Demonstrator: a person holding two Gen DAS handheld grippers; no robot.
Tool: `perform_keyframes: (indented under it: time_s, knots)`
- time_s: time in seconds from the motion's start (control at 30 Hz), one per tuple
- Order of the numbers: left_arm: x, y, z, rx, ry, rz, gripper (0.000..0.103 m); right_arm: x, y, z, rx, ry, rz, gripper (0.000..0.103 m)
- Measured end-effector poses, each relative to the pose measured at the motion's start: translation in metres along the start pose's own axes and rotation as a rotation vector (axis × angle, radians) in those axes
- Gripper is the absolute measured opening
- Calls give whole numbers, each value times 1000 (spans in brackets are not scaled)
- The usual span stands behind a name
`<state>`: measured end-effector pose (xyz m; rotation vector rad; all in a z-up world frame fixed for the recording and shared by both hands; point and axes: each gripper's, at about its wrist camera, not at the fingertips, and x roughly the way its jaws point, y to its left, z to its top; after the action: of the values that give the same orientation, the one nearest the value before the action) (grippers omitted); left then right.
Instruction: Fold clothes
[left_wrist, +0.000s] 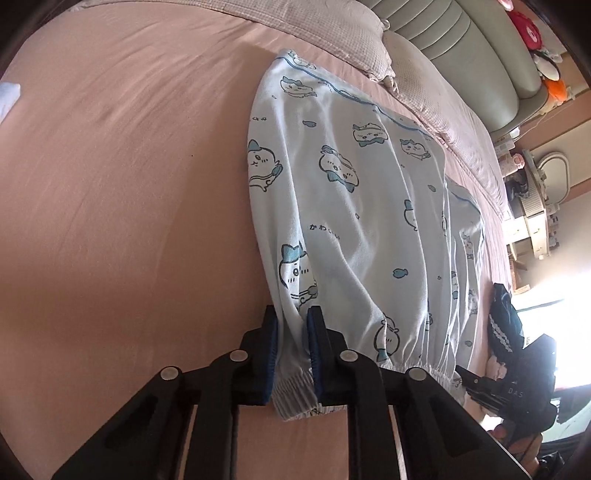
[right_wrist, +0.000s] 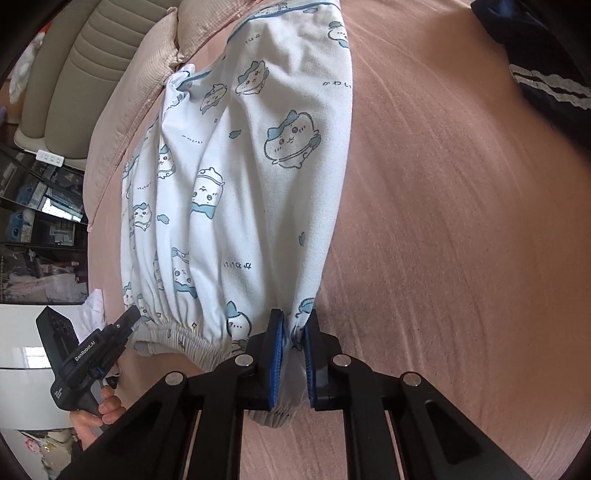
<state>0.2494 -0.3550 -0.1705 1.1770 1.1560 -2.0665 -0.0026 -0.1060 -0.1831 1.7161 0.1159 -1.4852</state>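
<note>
Both of your grippers are clamped on the ribbed grey waistband of the pale blue pyjama trousers printed with cartoon animals (left_wrist: 354, 206). Your left gripper (left_wrist: 291, 354) has its blue-padded jaws closed on one corner of that waistband; your right gripper (right_wrist: 293, 354) pinches the opposite corner, fabric bunched between the pads. From the waistband the trousers stretch flat away toward the waffle-textured pink pillows (left_wrist: 369, 48) beside the padded beige headboard (right_wrist: 85, 62). Under the trousers lies the pink bedsheet (left_wrist: 129, 184). Off the trousers' right-gripper side, a dark navy garment with white stripes (right_wrist: 546, 81) rests on the bed.
</note>
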Motion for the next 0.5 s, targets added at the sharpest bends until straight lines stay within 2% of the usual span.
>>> perform_keyframes:
  time_s: [0.1,0.2,0.4,0.5]
  knots:
    - [-9,0,-8,72,-15,36,8,0,-3,-3,6,8,9,8]
    - [-17,3,-16,111,-9,37,7,0,-3,-10,-12,19,0,7]
    - [-24,16,-21,93,21,20,7,-1,-2,-22,-44,44,-10,7]
    - [-28,11,-24,138,15,32,7,-2,-3,-26,-54,47,-8,7]
